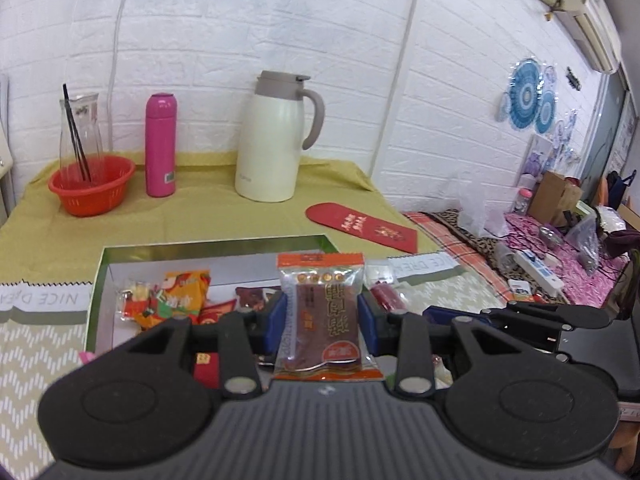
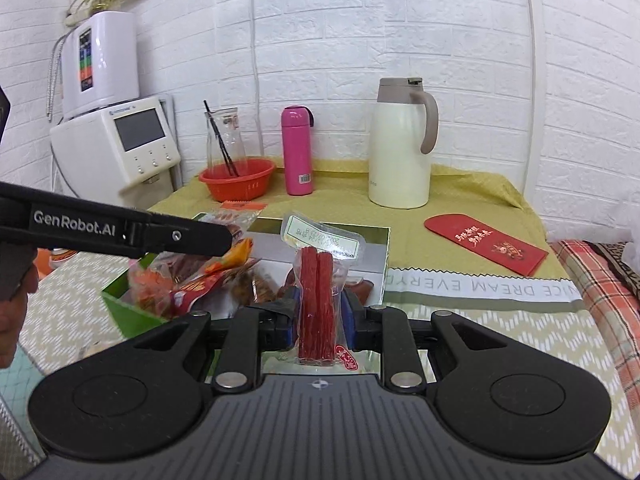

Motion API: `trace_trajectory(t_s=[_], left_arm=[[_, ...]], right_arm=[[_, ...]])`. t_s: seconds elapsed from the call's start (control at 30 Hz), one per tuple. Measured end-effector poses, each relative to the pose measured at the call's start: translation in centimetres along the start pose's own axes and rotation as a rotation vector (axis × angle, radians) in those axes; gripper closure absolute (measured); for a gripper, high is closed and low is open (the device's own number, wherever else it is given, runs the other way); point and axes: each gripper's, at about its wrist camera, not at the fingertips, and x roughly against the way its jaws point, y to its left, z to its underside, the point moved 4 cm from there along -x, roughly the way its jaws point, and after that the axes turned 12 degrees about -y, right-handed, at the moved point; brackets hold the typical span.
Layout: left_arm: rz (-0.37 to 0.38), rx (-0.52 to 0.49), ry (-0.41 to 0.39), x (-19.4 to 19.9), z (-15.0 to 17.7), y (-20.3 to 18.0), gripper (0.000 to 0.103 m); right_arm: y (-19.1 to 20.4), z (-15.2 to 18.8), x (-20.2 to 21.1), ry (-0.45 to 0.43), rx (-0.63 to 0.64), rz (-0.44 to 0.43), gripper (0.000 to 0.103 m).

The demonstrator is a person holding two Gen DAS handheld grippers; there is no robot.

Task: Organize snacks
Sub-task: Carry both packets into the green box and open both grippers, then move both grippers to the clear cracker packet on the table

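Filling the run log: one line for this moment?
left tool: shut on brown snack | right tool: shut on red sticks | box: open

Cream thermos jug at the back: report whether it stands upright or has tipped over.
Upright. The cream thermos jug stands on its base on the yellow-green cloth, lid uppermost and handle to the side; the right wrist view shows the same.

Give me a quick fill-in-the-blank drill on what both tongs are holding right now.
The left tongs are shut on a brown snack packet with an ____ top edge.
The right tongs grip a clear pack of ____ sticks.
Behind the snack box stands a pink ____.

Missing words: orange; red; bottle
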Motion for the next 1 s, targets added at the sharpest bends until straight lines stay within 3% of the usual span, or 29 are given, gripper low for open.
trace_trajectory(t_s=[0.2,0.3,0.33,0.4,0.5,0.53,0.57,0.77,1.0], left_arm=[[-0.023,0.011,0.059,-4.1,1.1,1.8,0.067],[-0.022,0.031,0.077,-5.4,1.7,2.6,0.066],[-0.015,0.039,0.081,-5.8,1.9,2.8,0.066],[-0.019,0.058,0.058,-6.0,2.2,3.1,0.036],[-0.071,0.057,0.022,-5.8,2.1,3.3,0.026],[-0.087,0.058,0.025,-5.9,2.1,3.4,0.022],[-0.097,0.061,0.025,-5.8,2.0,3.6,0.010],[-0.106,0.065,-0.006,-4.5,1.3,3.6,0.010],[-0.102,0.031,-0.074,1.2,-0.9,2.8,0.010]], right_arm=[[-0.3,1.2,-4.2,0.038,0.017,-0.001,0.062],[-0.2,1.9,-5.5,0.055,0.028,-0.016,0.057],[-0.1,2.1,-5.9,0.057,0.038,-0.022,0.047],[0.2,2.5,-6.4,0.057,0.073,-0.027,0.026],[0.5,3.0,-6.4,0.037,0.123,-0.041,0.000],[0.5,3.1,-6.3,0.024,0.137,-0.039,0.000],[0.5,3.0,-6.1,0.012,0.147,-0.042,0.000],[0.4,2.6,-5.2,0.009,0.152,-0.025,0.000],[2.5,0.5,-1.7,-0.019,0.161,-0.035,0.000]])
